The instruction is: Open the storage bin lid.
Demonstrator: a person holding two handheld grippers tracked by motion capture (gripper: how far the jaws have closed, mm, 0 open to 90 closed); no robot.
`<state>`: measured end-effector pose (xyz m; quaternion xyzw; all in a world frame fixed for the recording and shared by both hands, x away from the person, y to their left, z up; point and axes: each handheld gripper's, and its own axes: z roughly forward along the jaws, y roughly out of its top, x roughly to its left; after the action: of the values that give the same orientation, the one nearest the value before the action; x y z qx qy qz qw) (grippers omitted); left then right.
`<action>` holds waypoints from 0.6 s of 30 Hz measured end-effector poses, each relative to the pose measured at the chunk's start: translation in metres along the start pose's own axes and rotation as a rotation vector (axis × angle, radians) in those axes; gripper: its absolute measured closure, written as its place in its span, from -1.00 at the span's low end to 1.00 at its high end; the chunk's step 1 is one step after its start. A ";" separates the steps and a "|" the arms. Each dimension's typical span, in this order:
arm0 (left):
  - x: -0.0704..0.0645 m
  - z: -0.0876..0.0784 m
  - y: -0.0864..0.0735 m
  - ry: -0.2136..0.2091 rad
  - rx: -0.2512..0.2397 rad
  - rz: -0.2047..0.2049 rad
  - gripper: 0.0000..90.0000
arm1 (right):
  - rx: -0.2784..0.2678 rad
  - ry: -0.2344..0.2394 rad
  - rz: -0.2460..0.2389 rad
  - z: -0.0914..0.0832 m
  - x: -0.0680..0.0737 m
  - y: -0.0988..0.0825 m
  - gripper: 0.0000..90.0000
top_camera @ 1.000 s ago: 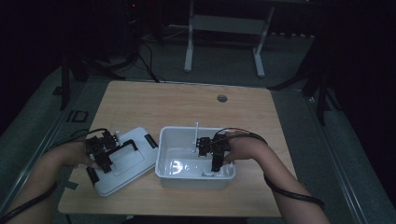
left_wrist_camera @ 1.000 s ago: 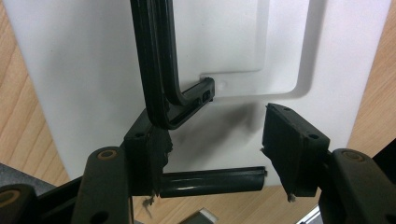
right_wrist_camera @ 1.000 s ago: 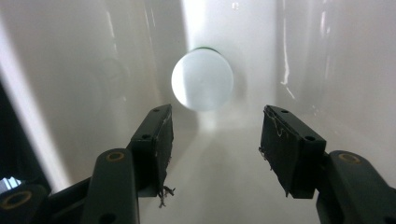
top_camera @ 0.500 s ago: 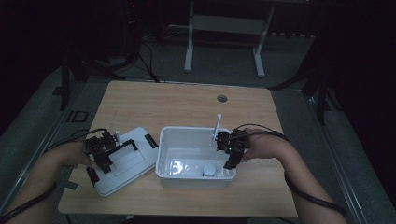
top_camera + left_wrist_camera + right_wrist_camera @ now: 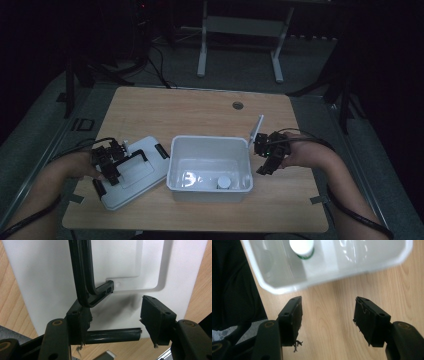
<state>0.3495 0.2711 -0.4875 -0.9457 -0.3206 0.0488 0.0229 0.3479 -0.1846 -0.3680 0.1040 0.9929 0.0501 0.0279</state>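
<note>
High view: the lid (image 5: 131, 172) is seen already off and flat on the tabletop (image 5: 200, 107) left of the open white bin (image 5: 210, 148), under the parted left gripper (image 5: 111, 161); a small white-capped jar (image 5: 223, 181) lies inside, the right gripper (image 5: 267, 159) held apart beside it, closure presumably outstanding.

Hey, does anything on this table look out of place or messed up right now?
Mostly no. The white bin is open, and its lid lies askew on the table beside it, under the left gripper. A small white-capped bottle stands inside.
</note>
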 end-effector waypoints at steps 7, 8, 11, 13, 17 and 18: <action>0.000 -0.001 0.000 -0.003 0.001 -0.004 -0.09 | -0.013 0.003 0.055 0.013 -0.009 -0.029 -0.52; 0.001 -0.001 0.001 -0.011 0.007 -0.007 -0.09 | -0.015 -0.016 0.044 0.019 -0.010 -0.037 -0.61; 0.001 -0.001 0.001 -0.014 0.011 -0.009 -0.09 | -0.018 -0.040 0.054 0.025 -0.012 -0.044 -0.67; 0.002 -0.001 0.002 -0.018 0.012 -0.011 -0.09 | -0.012 -0.032 0.066 0.033 -0.014 -0.055 -0.70; 0.002 0.000 0.002 -0.027 0.024 -0.014 -0.09 | 0.014 -0.016 0.107 0.048 -0.017 -0.069 -0.73; 0.002 0.000 0.003 -0.029 0.025 -0.013 -0.09 | 0.029 -0.027 0.119 0.056 -0.018 -0.074 -0.73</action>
<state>0.3531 0.2705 -0.4882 -0.9424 -0.3265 0.0662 0.0306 0.3538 -0.2550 -0.4308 0.1636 0.9852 0.0360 0.0368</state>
